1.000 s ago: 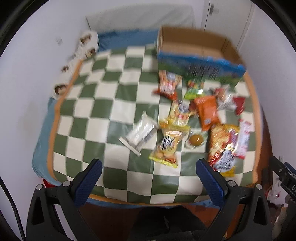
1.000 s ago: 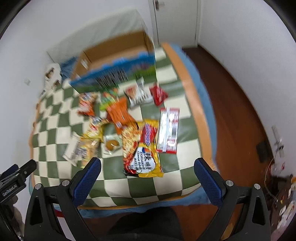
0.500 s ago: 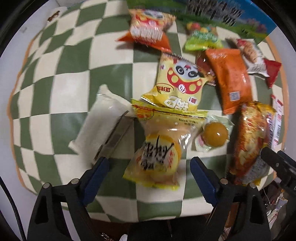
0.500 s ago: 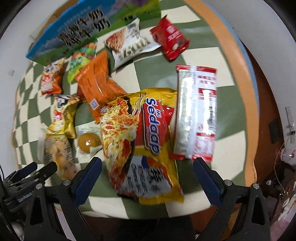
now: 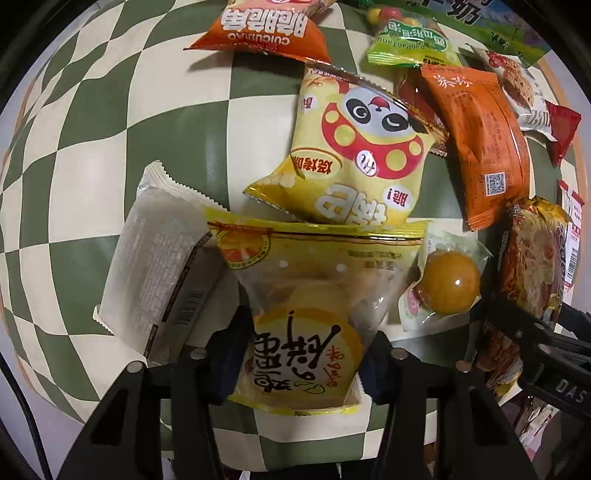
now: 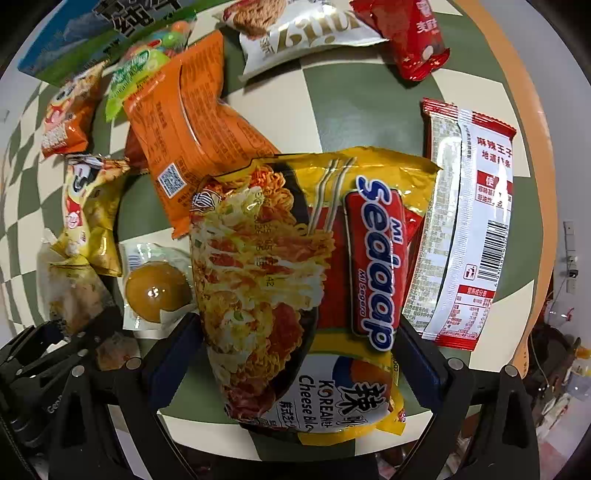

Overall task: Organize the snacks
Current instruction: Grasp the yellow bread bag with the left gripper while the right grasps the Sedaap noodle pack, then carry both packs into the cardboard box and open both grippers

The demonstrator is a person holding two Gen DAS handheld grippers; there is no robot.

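Note:
My left gripper (image 5: pixel 299 354) is shut on the near end of a yellow cake packet (image 5: pixel 310 314), its blue pads pressing both sides. My right gripper (image 6: pixel 295 362) straddles the yellow Sedaap noodle packet (image 6: pixel 295 266), with its pads touching both edges of the pack. Around them on the green-and-cream checked cloth (image 5: pixel 110 129) lie a yellow panda snack bag (image 5: pixel 354 155), an orange packet (image 5: pixel 480 140), a wrapped egg (image 5: pixel 448 282) and a white wrapper (image 5: pixel 159 258). A red-and-white packet (image 6: pixel 465 229) lies to the right of the noodles.
A blue-green box (image 6: pixel 92 33) stands at the back. A green candy bag (image 5: pixel 410 48), an orange chip bag (image 5: pixel 262 33), a white biscuit pack (image 6: pixel 306 33) and a small red packet (image 6: pixel 413 40) lie near it. The table edge (image 6: pixel 532 122) runs along the right.
Both grippers have come down close to the table. The left one has closed on the yellow cake packet; the right one has narrowed around the noodle packet.

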